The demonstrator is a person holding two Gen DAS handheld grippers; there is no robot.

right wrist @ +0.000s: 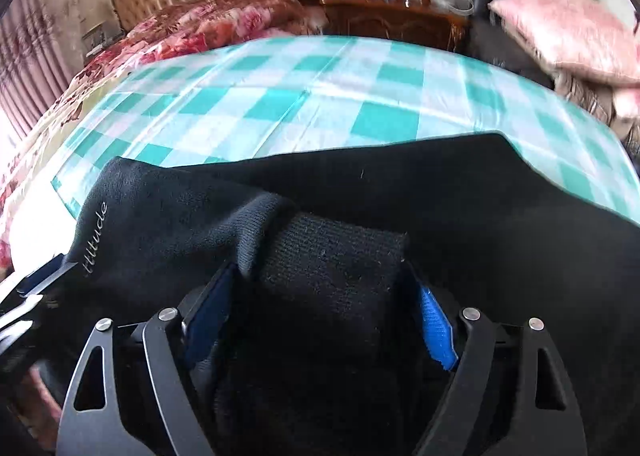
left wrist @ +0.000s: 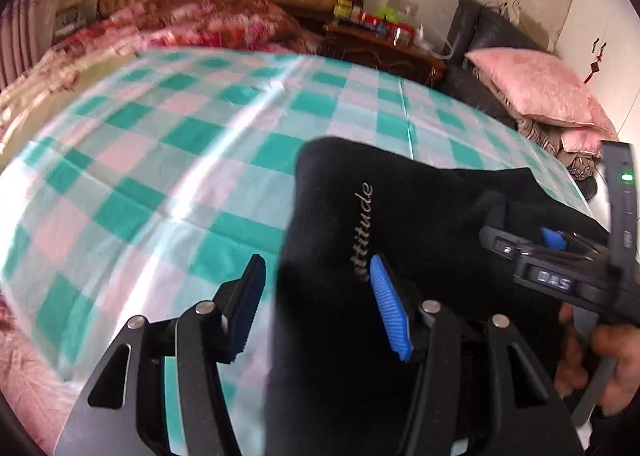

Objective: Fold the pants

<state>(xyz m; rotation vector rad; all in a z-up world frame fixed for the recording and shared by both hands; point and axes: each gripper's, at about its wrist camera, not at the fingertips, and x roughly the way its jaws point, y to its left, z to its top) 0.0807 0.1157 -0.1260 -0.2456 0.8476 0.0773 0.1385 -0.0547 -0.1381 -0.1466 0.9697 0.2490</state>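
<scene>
Now the left gripper (left wrist: 316, 296) stands spread over black fleece pants (left wrist: 420, 192) on the teal-checked bedsheet (left wrist: 160, 136). Right gripper (right wrist: 324, 304) is wide too, seemingly not yet pinching the ribbed cuff (right wrist: 332, 256) between its pads.

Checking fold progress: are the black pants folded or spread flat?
Partly folded: the black pants have a ribbed cuff doubled back on top.

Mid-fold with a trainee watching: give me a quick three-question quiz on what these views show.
1. True or false: the pants lie on a checked sheet.
2. The word on the pants reads: A) attitude B) active C) athletic.
3. Fill in: the left gripper has its jaws ____.
Key: 1 true; 2 A; 3 open.
</scene>
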